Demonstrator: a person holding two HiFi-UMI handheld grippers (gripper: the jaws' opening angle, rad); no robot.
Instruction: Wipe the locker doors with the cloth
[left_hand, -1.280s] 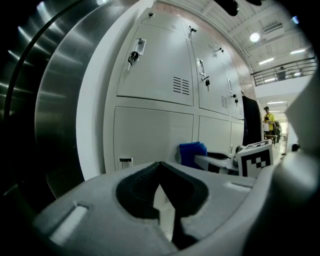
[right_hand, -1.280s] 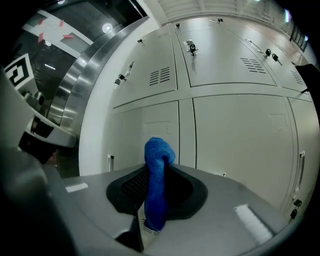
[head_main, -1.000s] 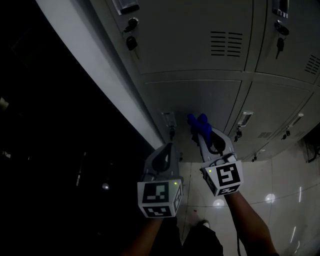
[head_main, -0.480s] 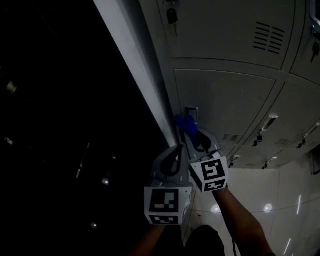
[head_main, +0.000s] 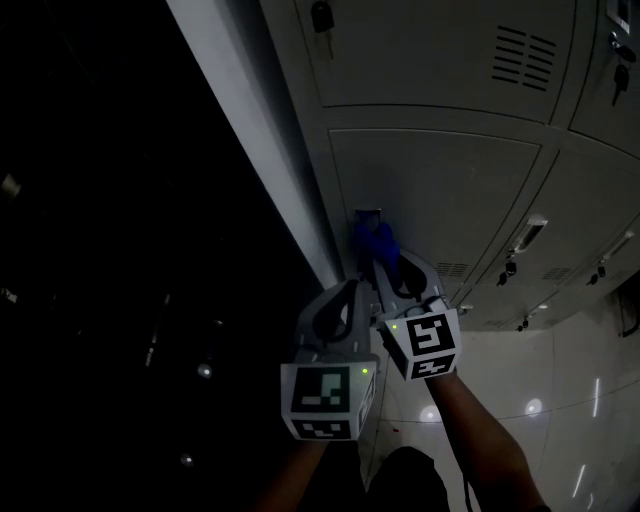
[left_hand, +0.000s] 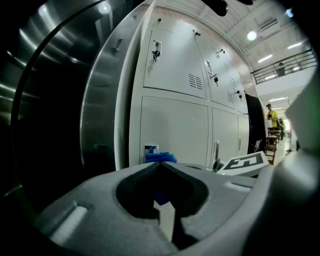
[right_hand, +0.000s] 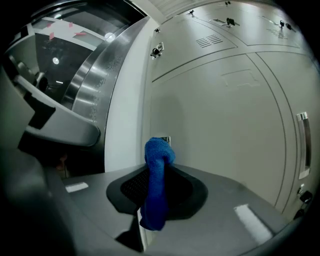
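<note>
The right gripper (head_main: 384, 264) clamps the blue cloth (head_main: 374, 238), its bunched end pointing up-frame at the left edge of the locker door (head_main: 450, 195). The left gripper (head_main: 348, 292), jaws together and empty, sits farther back.

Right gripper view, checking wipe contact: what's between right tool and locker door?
The blue cloth, clamped in the right tool, points at the locker door; right gripper view shows it.

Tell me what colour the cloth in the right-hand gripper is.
Bright blue; the cloth shows best in the right gripper view.
</note>
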